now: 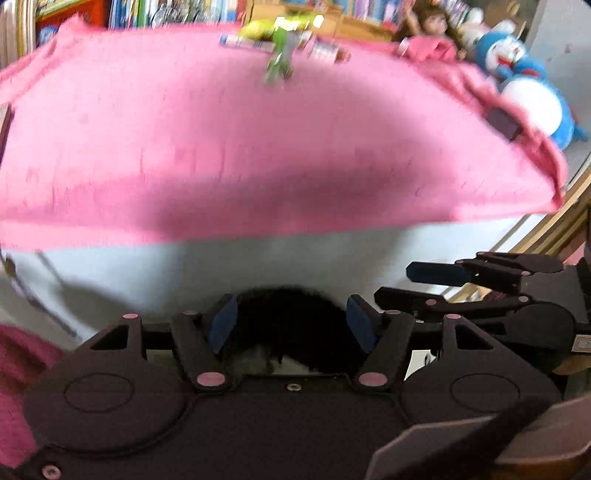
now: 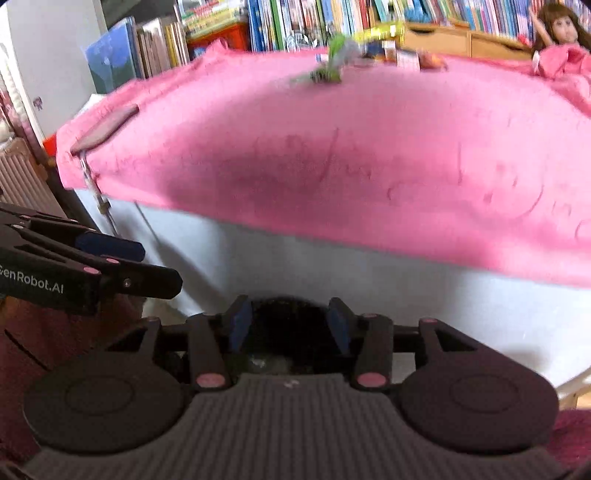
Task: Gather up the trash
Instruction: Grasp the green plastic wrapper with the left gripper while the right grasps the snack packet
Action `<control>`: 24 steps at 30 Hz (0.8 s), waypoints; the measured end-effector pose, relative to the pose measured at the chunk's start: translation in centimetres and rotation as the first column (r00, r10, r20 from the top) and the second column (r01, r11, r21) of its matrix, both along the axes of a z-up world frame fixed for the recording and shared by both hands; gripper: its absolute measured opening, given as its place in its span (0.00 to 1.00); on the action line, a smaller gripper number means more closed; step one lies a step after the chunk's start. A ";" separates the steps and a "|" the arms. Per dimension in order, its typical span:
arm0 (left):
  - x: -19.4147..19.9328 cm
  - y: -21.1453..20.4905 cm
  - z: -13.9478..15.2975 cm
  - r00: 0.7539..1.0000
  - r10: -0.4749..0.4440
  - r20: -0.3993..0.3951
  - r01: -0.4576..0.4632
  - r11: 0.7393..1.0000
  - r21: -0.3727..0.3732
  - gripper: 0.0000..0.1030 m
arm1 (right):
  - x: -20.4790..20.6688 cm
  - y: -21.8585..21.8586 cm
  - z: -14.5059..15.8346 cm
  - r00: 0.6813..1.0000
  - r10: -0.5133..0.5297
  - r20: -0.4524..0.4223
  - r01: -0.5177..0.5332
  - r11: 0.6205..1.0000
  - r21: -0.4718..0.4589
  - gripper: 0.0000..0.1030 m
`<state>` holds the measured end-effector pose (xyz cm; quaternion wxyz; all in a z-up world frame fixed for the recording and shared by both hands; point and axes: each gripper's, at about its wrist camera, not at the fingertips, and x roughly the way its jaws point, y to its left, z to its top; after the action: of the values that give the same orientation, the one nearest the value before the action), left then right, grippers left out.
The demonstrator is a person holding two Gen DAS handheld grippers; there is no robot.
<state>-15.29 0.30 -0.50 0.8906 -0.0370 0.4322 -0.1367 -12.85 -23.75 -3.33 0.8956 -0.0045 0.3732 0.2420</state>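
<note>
A crumpled green wrapper (image 1: 279,64) (image 2: 330,66) lies near the far edge of the pink cloth (image 1: 258,140) (image 2: 369,147), with a few small packets (image 1: 325,51) (image 2: 406,57) beside it. My left gripper (image 1: 291,325) is open, low in front of the table. A dark rounded shape (image 1: 295,314), blurred, shows beyond its blue pads. It may be a black bag mouth, and the pads do not press on it. My right gripper (image 2: 290,325) is open too, over the same dark shape (image 2: 288,317). Each gripper shows in the other's view: the right gripper (image 1: 406,284), the left gripper (image 2: 159,266).
The table's white side (image 1: 258,266) (image 2: 369,295) faces me under the cloth's hanging edge. A dark flat device (image 1: 504,123) (image 2: 107,129) sits at one cloth corner. A blue plush toy (image 1: 517,74), a doll (image 2: 561,29) and bookshelves (image 2: 332,18) stand behind the table.
</note>
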 end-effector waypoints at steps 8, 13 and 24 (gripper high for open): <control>4.0 -0.9 5.9 0.976 -0.004 0.216 0.009 1.000 -0.020 0.74 | 3.3 -1.6 6.0 0.981 -0.056 0.185 0.050 0.998 0.037 0.68; 9.9 -2.0 7.5 0.966 0.047 0.256 -0.027 0.996 -0.083 0.75 | 8.3 -2.5 8.2 0.950 -0.146 0.277 0.144 0.989 0.028 0.72; 24.2 -4.0 5.3 0.959 0.169 0.228 -0.148 0.983 -0.108 0.75 | 24.8 -4.2 8.5 0.932 -0.350 0.096 0.334 0.930 0.150 0.76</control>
<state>8.87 -3.70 4.80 0.9412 -0.0950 0.3120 -0.0877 11.92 -27.97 5.20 0.9434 0.1048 0.2965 0.1053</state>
